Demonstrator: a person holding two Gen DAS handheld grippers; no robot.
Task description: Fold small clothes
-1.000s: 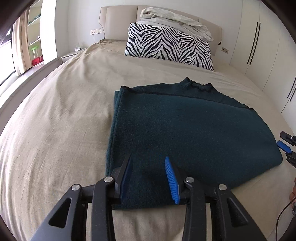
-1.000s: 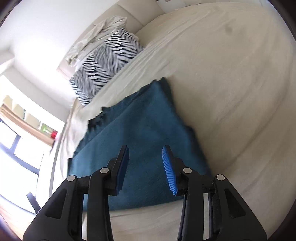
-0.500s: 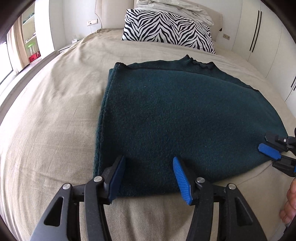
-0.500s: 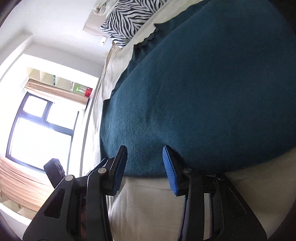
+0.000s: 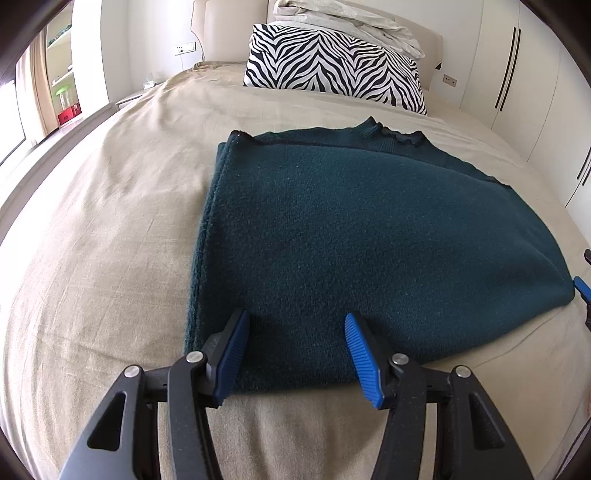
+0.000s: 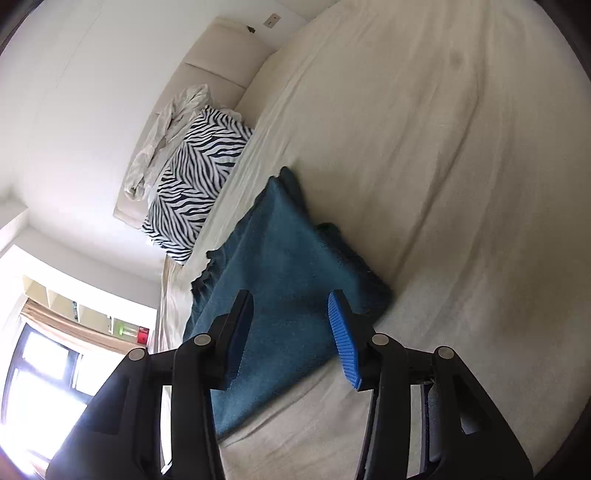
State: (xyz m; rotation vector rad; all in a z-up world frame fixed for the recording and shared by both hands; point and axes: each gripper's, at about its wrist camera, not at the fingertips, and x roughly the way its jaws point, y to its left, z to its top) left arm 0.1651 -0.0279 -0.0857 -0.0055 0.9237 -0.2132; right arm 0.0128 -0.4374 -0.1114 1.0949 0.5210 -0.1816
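Note:
A dark teal sweater (image 5: 351,229) lies folded flat on the beige bed sheet (image 5: 110,221), neck towards the headboard. My left gripper (image 5: 295,317) hovers over its near edge by the left corner. Its jaws are closing, the pads are apart and do not press the cloth. My right gripper (image 6: 290,297) is rolled sideways above the sweater's (image 6: 280,251) near right corner. Its jaws are opening and nothing is pinched between them. In the left wrist view, only a blue tip of the right gripper (image 5: 581,286) shows at the frame's right edge.
A zebra-print pillow (image 5: 332,66) leans on the headboard with crumpled pale bedding (image 5: 343,18) on top. White wardrobe doors (image 5: 517,74) stand to the right of the bed. A window and shelves (image 6: 37,369) are on the left.
The left jaws stand wider than a second ago. The right gripper dipped close over the sweater's edge, then drew back and rolled; it slid towards the edge of the left view.

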